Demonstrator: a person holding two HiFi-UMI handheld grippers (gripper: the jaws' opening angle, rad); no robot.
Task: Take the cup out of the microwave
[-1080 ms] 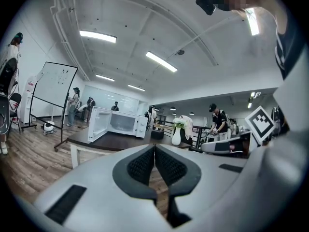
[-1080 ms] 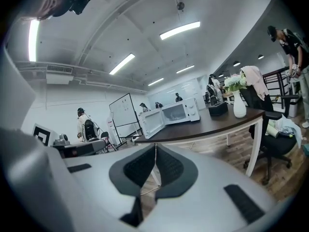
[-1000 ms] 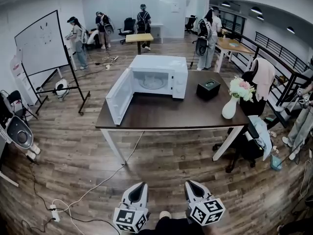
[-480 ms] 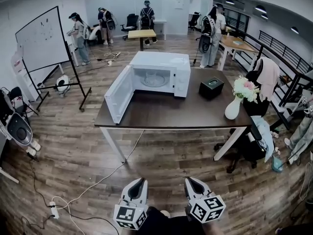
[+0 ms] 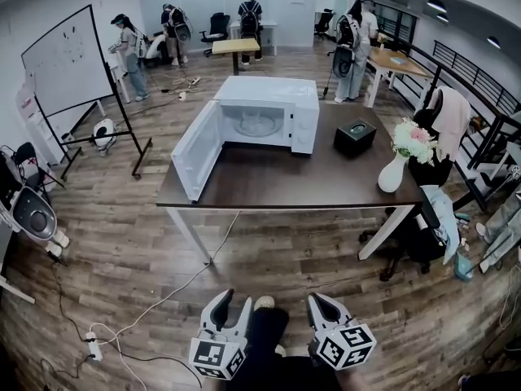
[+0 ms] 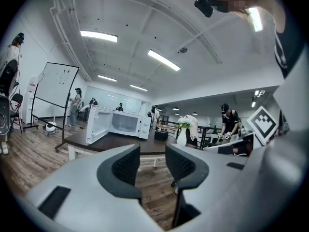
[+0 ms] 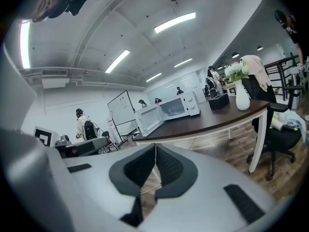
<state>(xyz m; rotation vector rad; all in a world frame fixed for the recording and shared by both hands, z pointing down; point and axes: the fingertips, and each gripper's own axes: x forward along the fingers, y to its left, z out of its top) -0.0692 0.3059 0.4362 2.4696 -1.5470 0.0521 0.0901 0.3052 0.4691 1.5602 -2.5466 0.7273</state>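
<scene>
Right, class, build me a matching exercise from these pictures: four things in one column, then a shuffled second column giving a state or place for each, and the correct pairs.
Column one:
1. microwave
2. left gripper
3. right gripper
4. vase

Column two:
A. jaws together
B. near the right end of the table
C. door swung open
D. jaws apart, empty

Pairs: 1-C, 2-D, 3-A, 4-B.
The left gripper's jaws have just been opening, with nothing between them.

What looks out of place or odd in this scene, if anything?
The microwave on the table stands with its door swung wide open, and no cup is visible inside; nothing is spilled or toppled.
</scene>
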